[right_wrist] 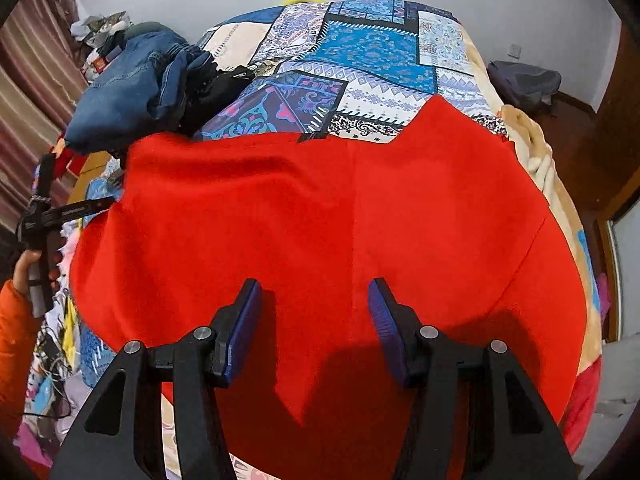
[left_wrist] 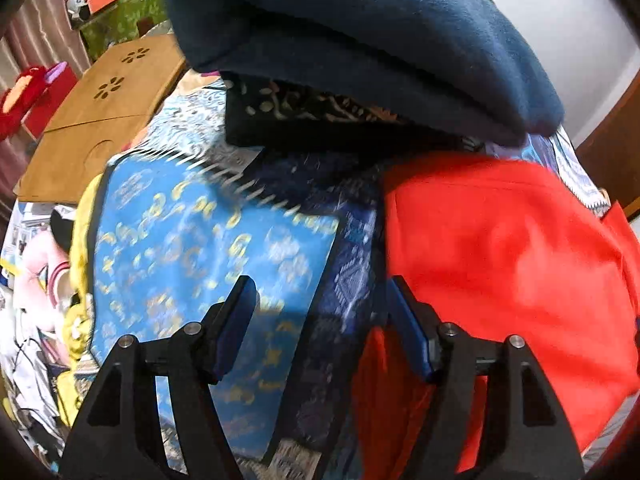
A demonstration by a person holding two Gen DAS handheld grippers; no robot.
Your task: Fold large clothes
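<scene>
1. Red garment [right_wrist: 320,220] lies spread flat across the near part of the bed [right_wrist: 372,52], reaching almost from the left edge to the right edge in your right wrist view. Its far edge is uneven, rising to a peak on the right. A seam runs down its middle.

2. Your right gripper [right_wrist: 315,292] hovers over the near middle of the red garment. Its jaws stand apart with nothing between them, and whether the tips touch the cloth cannot be told.

3. Your left gripper [left_wrist: 322,292] sits at the garment's left edge. Its jaws are parted and hold nothing. The right finger [left_wrist: 408,328] lies against the red cloth; the left finger [left_wrist: 236,320] is over the patterned blue bedcover [left_wrist: 192,240]. The left wrist view is blurred.

4. In the right wrist view, your left gripper appears at the bed's left edge, held in your left hand [right_wrist: 26,272] with an orange sleeve [right_wrist: 14,344] behind it.

5. A pile of blue denim clothes [right_wrist: 124,92] rests at the far left of the bed, just beyond the red garment's far left corner, with dark items [right_wrist: 216,88] beside it. In the left wrist view this dark blue bundle [left_wrist: 360,40] sits on top of a black patterned cloth [left_wrist: 304,112].

6. A tan blanket [right_wrist: 536,148] hangs along the right edge of the bed.

7. A wooden board with flower cut-outs [left_wrist: 104,108] lies off the bed's left side, and a grey bag [right_wrist: 524,84] sits on the floor by the far wall.
</scene>
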